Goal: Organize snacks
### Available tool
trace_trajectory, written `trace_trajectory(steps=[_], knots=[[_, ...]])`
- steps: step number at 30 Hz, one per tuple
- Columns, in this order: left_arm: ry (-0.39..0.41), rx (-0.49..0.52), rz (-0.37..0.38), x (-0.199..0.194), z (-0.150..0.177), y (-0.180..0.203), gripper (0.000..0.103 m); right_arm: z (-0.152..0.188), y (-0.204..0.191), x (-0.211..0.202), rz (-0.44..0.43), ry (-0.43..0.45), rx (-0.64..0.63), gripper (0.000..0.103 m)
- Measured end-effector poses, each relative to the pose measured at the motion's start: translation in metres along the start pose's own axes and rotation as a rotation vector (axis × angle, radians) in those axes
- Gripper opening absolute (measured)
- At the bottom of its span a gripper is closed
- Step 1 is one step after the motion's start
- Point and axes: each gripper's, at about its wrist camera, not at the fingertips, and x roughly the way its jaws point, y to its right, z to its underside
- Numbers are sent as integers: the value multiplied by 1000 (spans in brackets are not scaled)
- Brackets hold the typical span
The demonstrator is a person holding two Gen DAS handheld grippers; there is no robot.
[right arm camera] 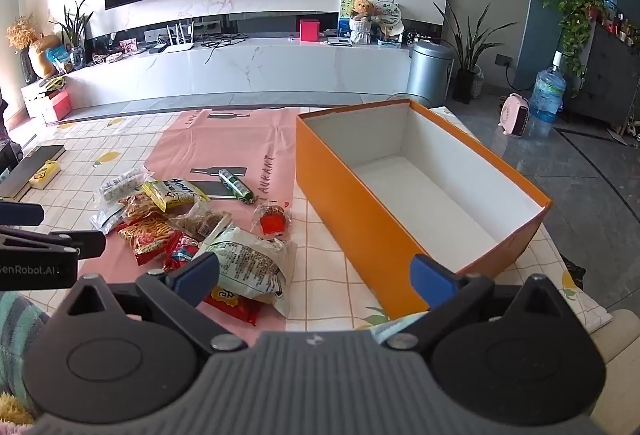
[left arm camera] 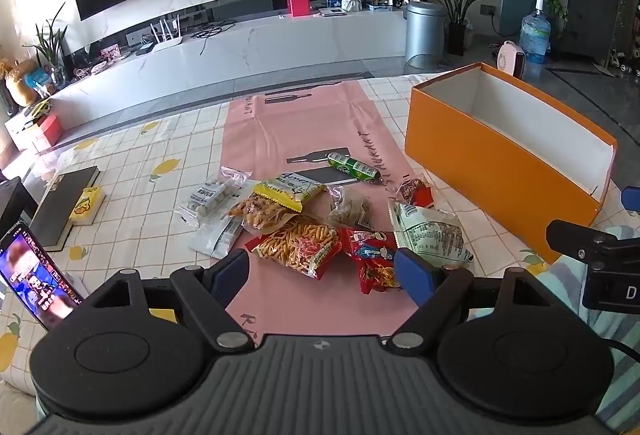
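Several snack packets lie heaped on a pink sheet on the table. Among them are a green tube, a yellow packet, a bag of orange sticks, a red bag and a white-green bag. An empty orange box stands to the right. My left gripper hangs open just short of the heap, nothing between its fingers. My right gripper is open too, between the white-green bag and the orange box. The heap lies left of it.
A phone with a lit screen leans at the near left. A dark book and a small yellow pack lie on the checked tablecloth at the left. Beyond the table stand a TV unit, a bin and plants.
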Motion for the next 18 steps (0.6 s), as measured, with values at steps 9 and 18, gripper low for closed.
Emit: trace_trajectory(steps=[9,18], knots=[[-8,-4,3,-5,-2,2,96,1,4,1,-4,-8,27,98],[-9,-4,4,1,1,6,96,1,5,4,4,-20,40,98]])
